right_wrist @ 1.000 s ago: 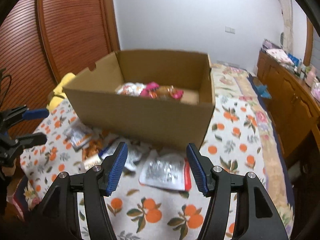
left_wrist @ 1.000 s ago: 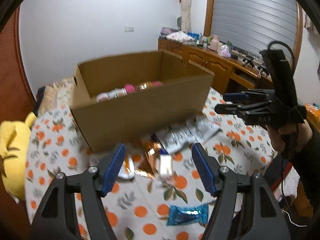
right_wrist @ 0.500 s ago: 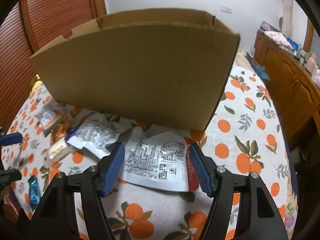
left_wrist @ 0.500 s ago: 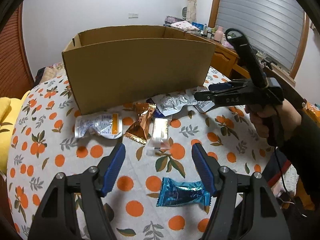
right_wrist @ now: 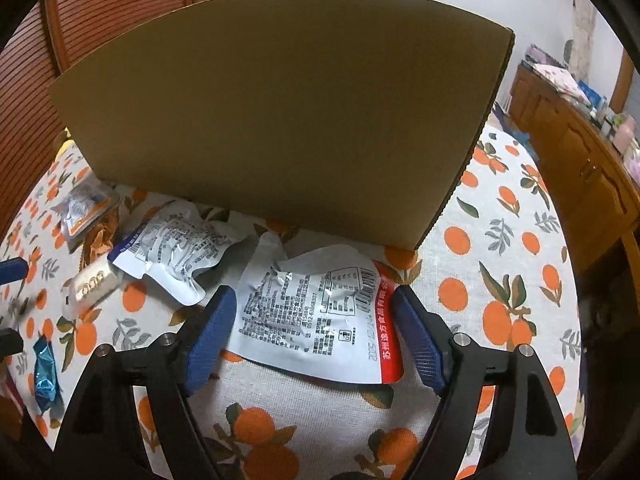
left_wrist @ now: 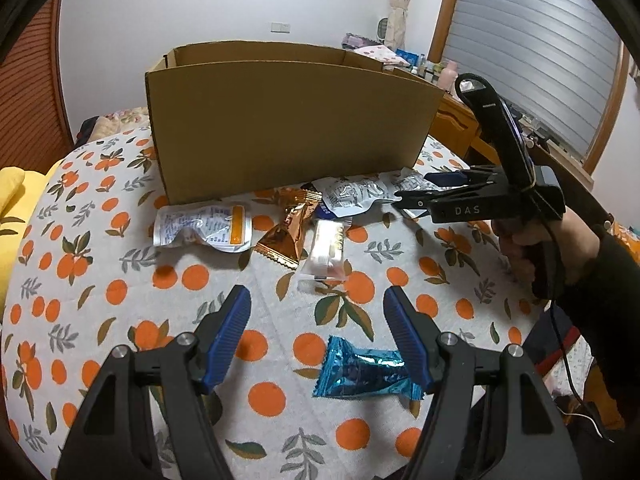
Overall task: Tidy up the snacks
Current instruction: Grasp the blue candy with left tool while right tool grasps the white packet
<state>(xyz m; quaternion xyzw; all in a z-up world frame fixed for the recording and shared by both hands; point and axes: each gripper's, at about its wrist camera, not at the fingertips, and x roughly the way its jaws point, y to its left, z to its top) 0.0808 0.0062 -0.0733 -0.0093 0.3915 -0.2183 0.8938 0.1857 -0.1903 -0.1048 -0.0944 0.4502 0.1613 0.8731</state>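
two grippers hover over scattered snacks beside a cardboard box

two hand-held grippers hang low over a table (left_wrist: pixel 100 320) dressed in an orange-print cloth, where loose snack packets lie along the near wall of an open cardboard box (left_wrist: pixel 288 128). the right gripper (right_wrist: pixel 312 328), its jaws just widened, straddles a white packet with a red edge (right_wrist: pixel 316 316); the blue pads stand on either side of the packet, and whether they touch its edges cannot be told. that packet lies flat just in front of the box, with a second crumpled white packet (right_wrist: pixel 176 248) to its left. the left gripper (left_wrist: pixel 316 332) is spread with nothing between its pads, poised above the cloth. a blue foil candy (left_wrist: pixel 364 372) lies beside its right finger, partly behind it. farther ahead rest a small white wrapped bar (left_wrist: pixel 328 244), a copper-coloured foil pouch (left_wrist: pixel 286 236) and a silver packet with an orange stripe (left_wrist: pixel 204 228), the last close to the box wall. a person's hand (left_wrist: pixel 532 248) in a dark sleeve grips the right tool's handle at the table's edge. a wooden sideboard (right_wrist: pixel 576 148) cluttered with small items lines the wall behind.
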